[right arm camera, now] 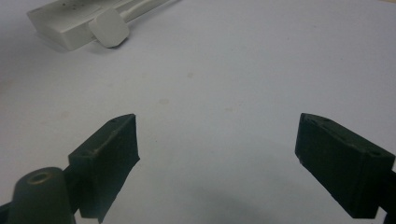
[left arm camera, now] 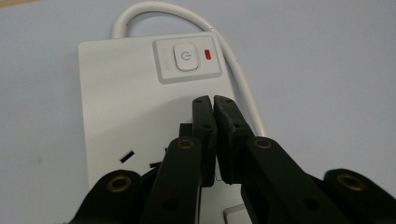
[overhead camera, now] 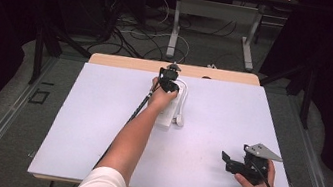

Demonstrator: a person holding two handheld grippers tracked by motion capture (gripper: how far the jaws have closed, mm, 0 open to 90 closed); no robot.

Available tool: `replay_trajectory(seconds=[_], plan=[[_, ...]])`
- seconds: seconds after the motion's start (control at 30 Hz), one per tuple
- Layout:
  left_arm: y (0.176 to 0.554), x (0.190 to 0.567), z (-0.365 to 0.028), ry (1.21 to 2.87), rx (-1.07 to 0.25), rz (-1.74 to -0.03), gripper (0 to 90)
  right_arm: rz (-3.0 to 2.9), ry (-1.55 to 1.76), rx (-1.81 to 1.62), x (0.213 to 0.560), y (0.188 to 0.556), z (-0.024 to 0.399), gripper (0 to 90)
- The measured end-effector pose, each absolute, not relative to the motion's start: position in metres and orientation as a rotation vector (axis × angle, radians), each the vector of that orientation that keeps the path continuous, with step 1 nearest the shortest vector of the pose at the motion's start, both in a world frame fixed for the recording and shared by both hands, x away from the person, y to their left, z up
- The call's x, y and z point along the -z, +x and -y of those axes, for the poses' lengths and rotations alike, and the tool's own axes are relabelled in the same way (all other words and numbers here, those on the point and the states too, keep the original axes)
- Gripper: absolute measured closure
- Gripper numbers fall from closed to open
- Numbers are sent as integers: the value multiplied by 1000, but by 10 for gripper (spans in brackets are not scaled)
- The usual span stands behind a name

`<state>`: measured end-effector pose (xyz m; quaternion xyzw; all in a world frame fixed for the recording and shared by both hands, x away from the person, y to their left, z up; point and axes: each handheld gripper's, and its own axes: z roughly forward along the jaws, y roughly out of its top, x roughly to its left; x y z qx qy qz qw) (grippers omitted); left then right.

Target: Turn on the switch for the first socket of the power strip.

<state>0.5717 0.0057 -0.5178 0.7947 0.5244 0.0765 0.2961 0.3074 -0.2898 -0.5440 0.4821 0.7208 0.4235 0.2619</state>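
Observation:
A white power strip (overhead camera: 171, 110) lies at the far middle of the white tabletop, and its cable (overhead camera: 183, 96) loops round its far end. My left gripper (overhead camera: 169, 78) is held over the strip's far end. In the left gripper view my left gripper (left arm camera: 214, 100) is shut with nothing between its jaws; the tips hover just short of the power button (left arm camera: 186, 57) and its red light (left arm camera: 208, 55). Whether they touch the strip (left arm camera: 121, 93) I cannot tell. My right gripper (overhead camera: 225, 159) rests near the front right, open and empty (right arm camera: 217, 140). Beyond it are the strip (right arm camera: 60, 21) and a white plug (right arm camera: 109, 28).
The white table surface (overhead camera: 233, 109) has a wooden strip (overhead camera: 124, 61) along its far edge. Beyond it, cables (overhead camera: 133, 37) lie on the floor by the legs of another table (overhead camera: 174, 29). The left forearm (overhead camera: 133, 134) crosses the table's middle.

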Motion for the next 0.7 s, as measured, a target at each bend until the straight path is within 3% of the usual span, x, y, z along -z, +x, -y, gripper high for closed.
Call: replay_trajectory(seconds=[0.7], plan=[[573, 521, -6, 2103, -212, -1398, 900, -1956, 1296, -1139, 544, 308, 289, 126]])
